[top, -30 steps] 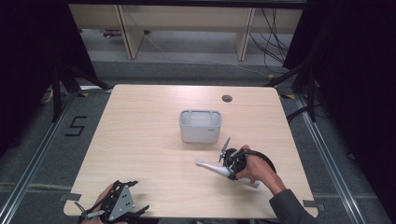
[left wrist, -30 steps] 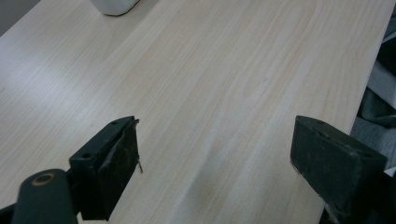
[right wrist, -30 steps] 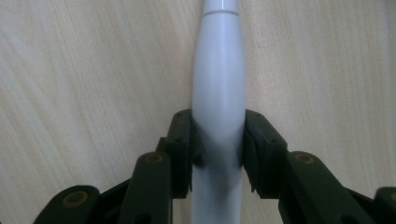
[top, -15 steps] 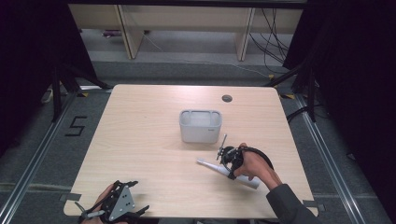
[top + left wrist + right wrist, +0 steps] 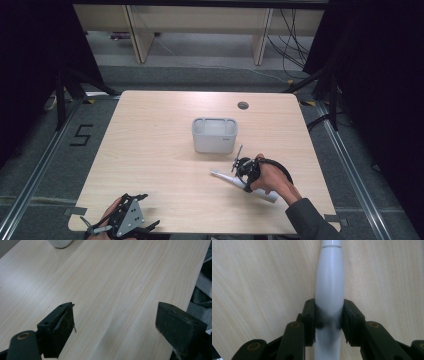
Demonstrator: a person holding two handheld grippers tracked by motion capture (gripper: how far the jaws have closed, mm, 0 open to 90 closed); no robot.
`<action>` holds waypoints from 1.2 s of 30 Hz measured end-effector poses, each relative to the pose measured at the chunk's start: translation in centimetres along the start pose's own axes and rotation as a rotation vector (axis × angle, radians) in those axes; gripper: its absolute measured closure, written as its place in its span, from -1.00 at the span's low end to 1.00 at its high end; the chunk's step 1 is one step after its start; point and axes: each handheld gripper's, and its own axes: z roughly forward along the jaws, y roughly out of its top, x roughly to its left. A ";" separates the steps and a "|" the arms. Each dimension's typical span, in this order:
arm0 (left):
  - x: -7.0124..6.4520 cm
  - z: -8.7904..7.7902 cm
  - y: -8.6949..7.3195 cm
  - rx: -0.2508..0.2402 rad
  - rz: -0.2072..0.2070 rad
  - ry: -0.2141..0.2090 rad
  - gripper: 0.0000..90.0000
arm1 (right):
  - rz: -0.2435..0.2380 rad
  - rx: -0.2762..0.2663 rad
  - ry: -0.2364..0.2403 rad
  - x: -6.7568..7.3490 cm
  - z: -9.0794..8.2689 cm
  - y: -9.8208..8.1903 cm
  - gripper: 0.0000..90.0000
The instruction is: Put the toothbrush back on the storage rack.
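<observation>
Toward five o'clock on the wooden table [image 5: 150, 150], seen from the high view, the right gripper [image 5: 239, 169] is clamped on a slim white handle-shaped object [image 5: 225, 178] that lies flat on the wood. That object runs on a slant from about ten o'clock to four o'clock, its tapered end pointing at ten o'clock and its far end coming out from under the person's right hand [image 5: 270, 177] toward four o'clock. From the right gripper view, the two black jaws press against either side of the object's rounded body, with the wood grain showing on both sides of it and a seam ringing its narrower end at twelve o'clock. At twelve o'clock from that gripper, near but apart from it, a grey open-topped bin [image 5: 214, 135] stands upright around the middle of the table. A small round cable hole [image 5: 243, 105] sits in the tabletop at one o'clock from the bin, close to the far edge. Down at seven o'clock, at the near edge of the table, the left gripper [image 5: 142, 210] rests in the person's left hand [image 5: 107, 220], its grey three-cornered plate facing up. Its jaws stand wide apart over bare wood with nothing between them, as the left gripper view shows, and a corner of the bin appears at eleven o'clock there.
</observation>
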 end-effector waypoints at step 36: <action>0.0 0.0 0.0 -0.012 -0.013 0.006 -0.67 | 0.124 -0.644 -0.085 -0.2 -6.0 -2.9 0.49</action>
